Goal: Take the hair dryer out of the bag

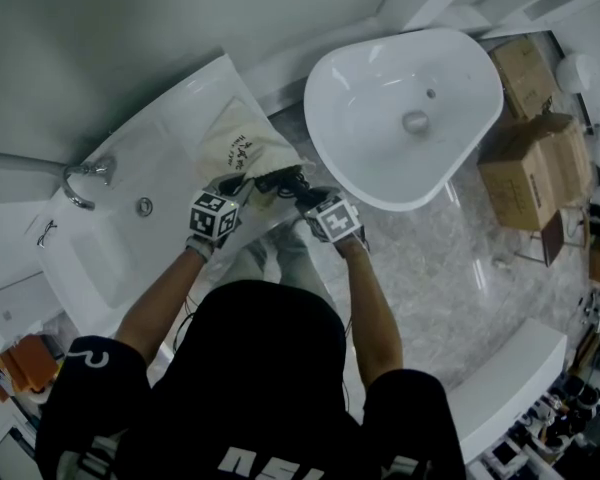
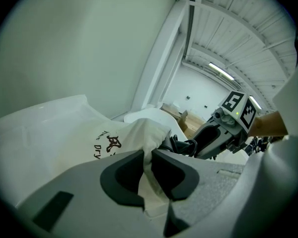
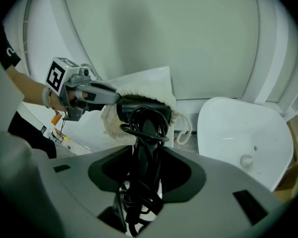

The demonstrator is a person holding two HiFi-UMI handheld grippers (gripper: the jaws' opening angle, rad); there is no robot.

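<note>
A cream drawstring bag (image 1: 242, 146) with dark print lies on the white ledge (image 1: 170, 118) of a tub. In the head view, my left gripper (image 1: 236, 188) reaches it from the lower left. In the left gripper view, the left gripper (image 2: 148, 155) is shut on a fold of the bag (image 2: 131, 135) near its mouth. The black hair dryer (image 3: 139, 109) sticks out of the bag's mouth (image 3: 149, 90) with its cord wound round the handle. My right gripper (image 3: 145, 155) is shut on that handle and cord. Both also show in the head view, the hair dryer (image 1: 280, 180) and the right gripper (image 1: 302, 194).
A white free-standing basin (image 1: 380, 158) stands right of the bag, close to the right gripper. A chrome tap (image 1: 84, 174) and a drain (image 1: 144, 206) sit on the tub at the left. Cardboard boxes (image 1: 535, 158) stand on the marble floor (image 1: 450, 268) at the right.
</note>
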